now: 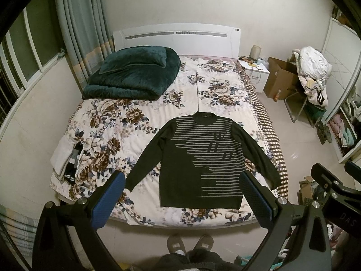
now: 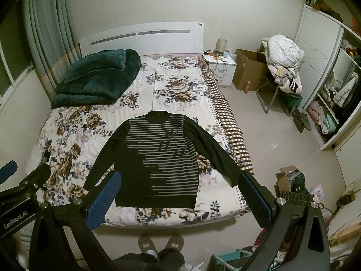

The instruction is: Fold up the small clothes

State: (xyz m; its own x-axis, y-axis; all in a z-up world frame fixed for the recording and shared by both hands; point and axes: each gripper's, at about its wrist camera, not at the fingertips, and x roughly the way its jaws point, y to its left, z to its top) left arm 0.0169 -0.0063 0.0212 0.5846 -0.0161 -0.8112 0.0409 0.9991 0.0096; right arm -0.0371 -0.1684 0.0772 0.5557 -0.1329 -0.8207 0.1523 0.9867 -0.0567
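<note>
Sweater [image 1: 198,158], dark with grey horizontal stripes and letters running down the chest: laid flat, front up, on the near half of the bed [image 1: 144,140], both sleeves spread out and angled toward the foot, hem nearest the person, neck toward the headboard [image 1: 176,37]. Right wrist view shows the same sweater [image 2: 158,160] in the same spread pose.

Bed cover: floral print; a checked sheet [image 1: 268,122] hangs along the bed's right edge.

Folded clothes [image 1: 67,158], pale and dark pieces: stacked at the bed's left edge, well apart from the sweater.

Green blanket [image 1: 133,74]: bundled at the head of the bed, left side.

Left tool [image 1: 182,196]: held above the foot of the bed, fingers spread wide, blue pads facing, nothing between them, clear of the fabric.

Right tool [image 2: 178,196]: likewise spread wide and empty, hovering over the foot of the bed, beside the left one.

Slippers [image 1: 189,245]: the person's feet on the floor just below the bed's foot.

Nightstand [image 1: 255,70], cardboard box [image 1: 279,76], chair heaped with laundry [image 1: 313,74], open wardrobe [image 2: 334,103]: along the right of the room.

Curtain [image 1: 76,22]: left wall.
</note>
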